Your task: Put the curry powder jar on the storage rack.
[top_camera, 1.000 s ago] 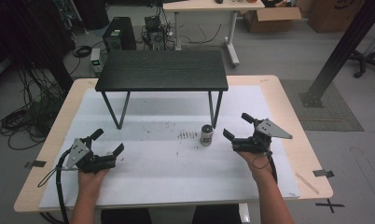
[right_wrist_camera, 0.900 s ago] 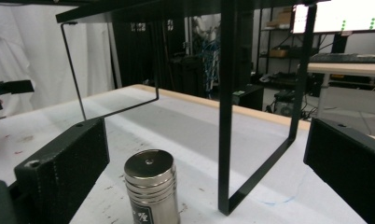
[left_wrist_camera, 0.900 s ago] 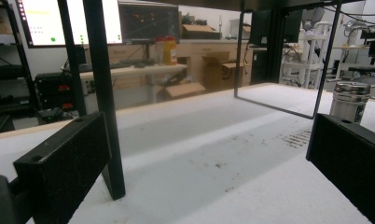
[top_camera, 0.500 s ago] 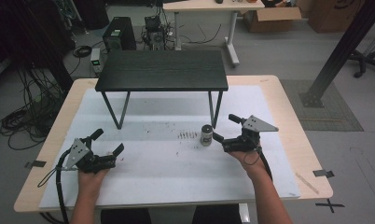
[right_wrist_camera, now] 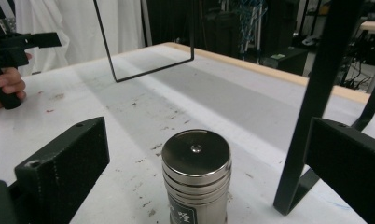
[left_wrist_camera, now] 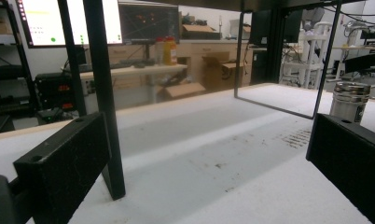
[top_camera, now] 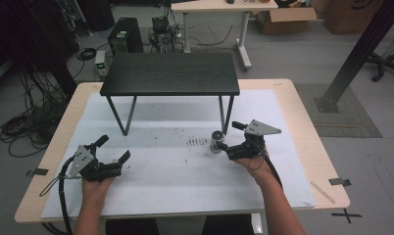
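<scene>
White sheeting (top_camera: 175, 191) covered the wooden table, with a small black stand (top_camera: 169, 73) at its far side. Metal canister (top_camera: 216, 142) stood upright on the sheet just beside the stand's front right leg (top_camera: 226, 115). Right gripper (top_camera: 225, 136) was at the canister, jaws wide, one on each side of it and not touching; the canister sat between them in the right gripper view (right_wrist_camera: 196, 179). Left gripper (top_camera: 114, 149) rested low on the sheet, well apart, jaws wide, holding nothing.
</scene>
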